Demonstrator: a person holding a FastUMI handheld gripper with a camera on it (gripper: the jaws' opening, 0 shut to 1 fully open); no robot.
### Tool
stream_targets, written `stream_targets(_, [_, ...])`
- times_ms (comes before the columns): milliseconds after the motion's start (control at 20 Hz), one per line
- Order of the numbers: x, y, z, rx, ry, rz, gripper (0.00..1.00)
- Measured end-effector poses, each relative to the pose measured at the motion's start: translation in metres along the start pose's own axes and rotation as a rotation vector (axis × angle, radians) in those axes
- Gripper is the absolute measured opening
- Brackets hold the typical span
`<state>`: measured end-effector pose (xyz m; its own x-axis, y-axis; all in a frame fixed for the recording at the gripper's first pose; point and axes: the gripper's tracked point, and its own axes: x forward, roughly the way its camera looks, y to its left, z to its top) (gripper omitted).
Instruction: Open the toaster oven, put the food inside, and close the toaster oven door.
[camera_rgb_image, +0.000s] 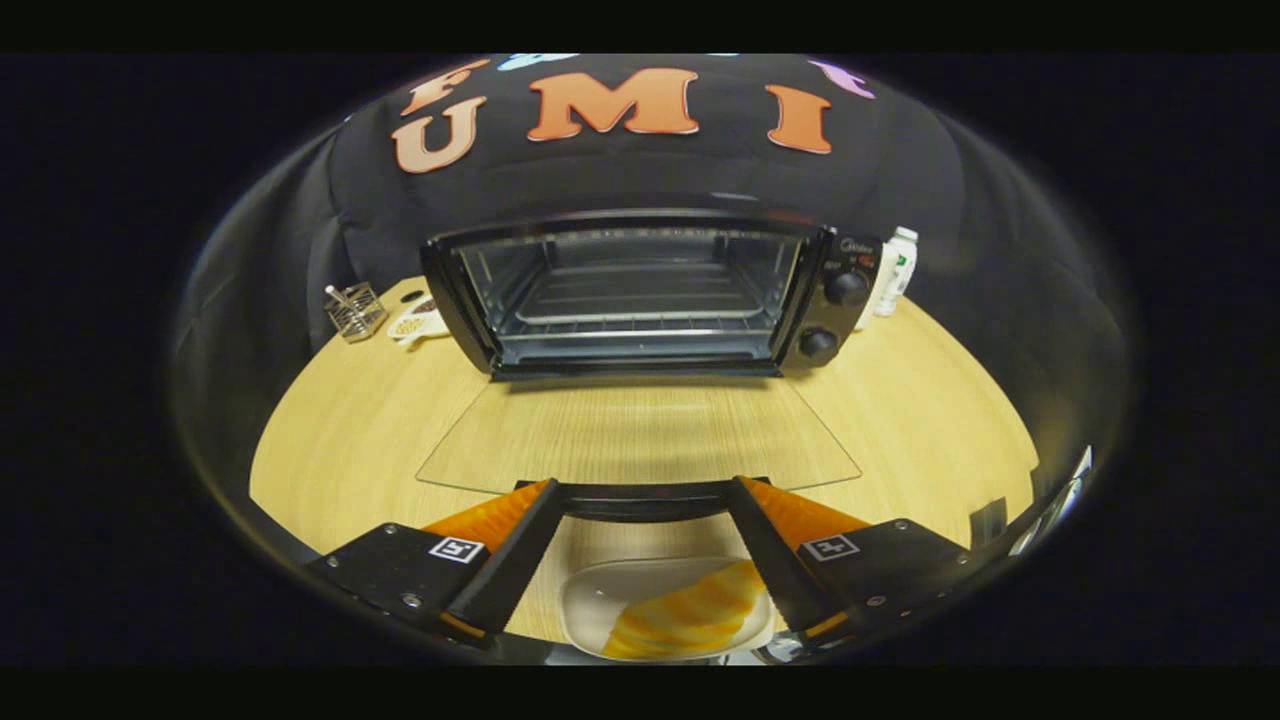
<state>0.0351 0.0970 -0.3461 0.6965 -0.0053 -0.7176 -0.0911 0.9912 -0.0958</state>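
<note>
Tongs spread wide at the open oven door's handle, above a plate of food.

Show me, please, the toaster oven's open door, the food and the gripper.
Toaster oven door (640, 440): gripper view, middle of its lowered glass pane.
Food (690, 610): gripper view, its striped top, on a white dish.
Gripper (640, 492): gripper view, between its open fingertips.

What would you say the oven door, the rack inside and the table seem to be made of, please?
The toaster oven door, lying open ahead of the spread gripper fingers, looks like clear glass: the wood grain shows through it. The rack looks like bright bare metal wire, glinting. The table appears to be pale wood or wood-look laminate, with a fine straight grain.
</note>
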Motion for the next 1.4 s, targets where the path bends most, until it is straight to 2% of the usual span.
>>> stream_targets(300, [0.013,0.001,-0.023,0.005,0.051,0.006,1.00])
stream_targets(700, [-0.045,-0.029,0.000,0.081,-0.027,-0.043,0.99])
stream_targets(1000, [-0.088,-0.024,-0.045,0.148,-0.018,-0.098,0.99])
stream_targets(1200, [-0.089,-0.017,-0.088,0.210,0.030,-0.138,0.99])
stream_targets(1400, [-0.079,-0.013,-0.109,0.269,0.042,-0.174,0.99])
